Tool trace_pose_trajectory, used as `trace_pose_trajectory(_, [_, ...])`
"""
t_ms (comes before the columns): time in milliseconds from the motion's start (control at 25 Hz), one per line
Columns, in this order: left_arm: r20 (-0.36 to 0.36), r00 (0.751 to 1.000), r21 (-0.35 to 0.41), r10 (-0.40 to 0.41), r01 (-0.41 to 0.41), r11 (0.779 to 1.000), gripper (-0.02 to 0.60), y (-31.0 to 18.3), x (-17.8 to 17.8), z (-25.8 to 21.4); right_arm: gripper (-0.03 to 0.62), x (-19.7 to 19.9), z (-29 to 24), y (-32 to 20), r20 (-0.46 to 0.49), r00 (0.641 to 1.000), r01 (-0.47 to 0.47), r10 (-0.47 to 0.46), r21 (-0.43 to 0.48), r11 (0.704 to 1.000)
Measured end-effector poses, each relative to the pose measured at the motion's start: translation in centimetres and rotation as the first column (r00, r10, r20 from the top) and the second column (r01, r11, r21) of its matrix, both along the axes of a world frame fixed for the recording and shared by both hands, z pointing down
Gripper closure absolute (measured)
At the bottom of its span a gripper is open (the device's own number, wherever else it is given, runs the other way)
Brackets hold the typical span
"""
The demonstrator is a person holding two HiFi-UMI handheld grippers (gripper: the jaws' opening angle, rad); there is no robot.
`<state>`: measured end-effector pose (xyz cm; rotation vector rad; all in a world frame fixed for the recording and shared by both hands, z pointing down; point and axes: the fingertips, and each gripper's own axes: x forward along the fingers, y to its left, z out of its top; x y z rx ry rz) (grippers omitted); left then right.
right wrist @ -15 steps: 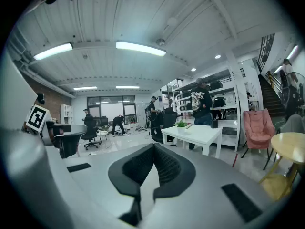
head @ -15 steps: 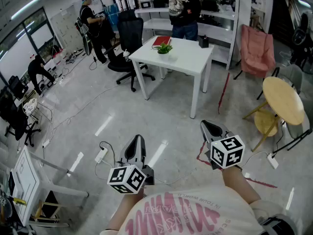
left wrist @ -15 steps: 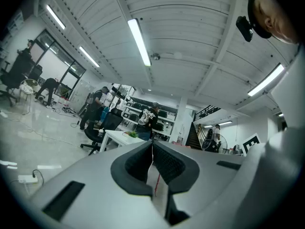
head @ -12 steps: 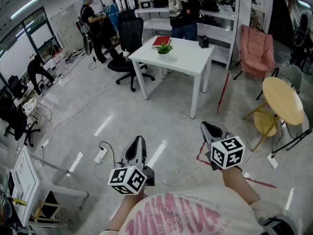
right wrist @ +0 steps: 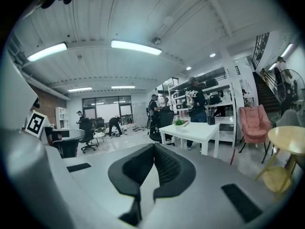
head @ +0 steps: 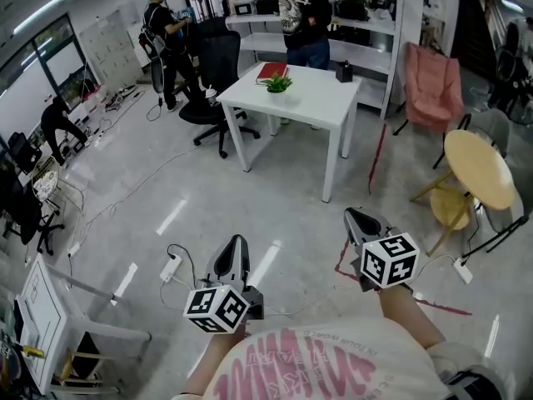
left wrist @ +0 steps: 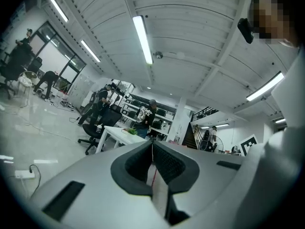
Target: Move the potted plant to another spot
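The small green potted plant (head: 278, 82) stands on the white table (head: 321, 107) far ahead of me, beside a red book (head: 271, 71). It also shows tiny in the left gripper view as the plant (left wrist: 132, 131) and in the right gripper view as the plant (right wrist: 179, 122) on the table (right wrist: 198, 130). My left gripper (head: 236, 242) and right gripper (head: 353, 216) are held low in front of my chest over the floor, well short of the table. Both are shut with nothing between them: left gripper (left wrist: 152, 142), right gripper (right wrist: 154, 146).
A person (head: 303, 15) stands behind the table, and a black box (head: 343, 73) sits on it. A black office chair (head: 218, 69) is at its left, a pink chair (head: 431, 82) and a round yellow table (head: 479, 169) at the right. A power strip (head: 171, 266) and cables lie on the floor.
The head view has shifted a little, so the table sits slightly higher in frame. Both grippers keep the same pose and stay shut.
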<state>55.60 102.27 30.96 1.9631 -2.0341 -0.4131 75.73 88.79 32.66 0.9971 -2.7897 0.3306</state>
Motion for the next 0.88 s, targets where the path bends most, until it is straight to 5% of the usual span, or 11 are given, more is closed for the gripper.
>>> trace_pose_trajectory(320, [-0.008, 1.000, -0.005, 0.009, -0.009, 1.000, 0.557, 1.3, -4.0, 1.3, 0.579, -2.5, 2.1, 0.3, 0.081, 0.994, -0.058, 0.066, -0.093, 0.994])
trace_pose_trajectory(520, [-0.019, 0.997, -0.102, -0.068, 0.066, 0.993, 0.557, 3.6, -7.4, 5.2, 0.579, -3.6, 6.4, 2.0, 0.012, 0.997, -0.068, 0.070, -0.160, 0.985])
trace_pose_trajectory(680, [-0.029, 0.998, -0.124, -0.060, 0.056, 0.991, 0.557, 4.1, -9.0, 5.6, 0.579, -5.0, 6.9, 1.2, 0.047, 0.995, -0.079, 0.090, -0.209, 0.975])
trace_pose_trajectory(880, [-0.037, 0.997, -0.160, -0.074, 0.067, 0.985, 0.557, 3.0, -10.7, 7.5, 0.579, -8.2, 7.1, 0.9, 0.029, 0.999, -0.033, 0.039, -0.173, 0.984])
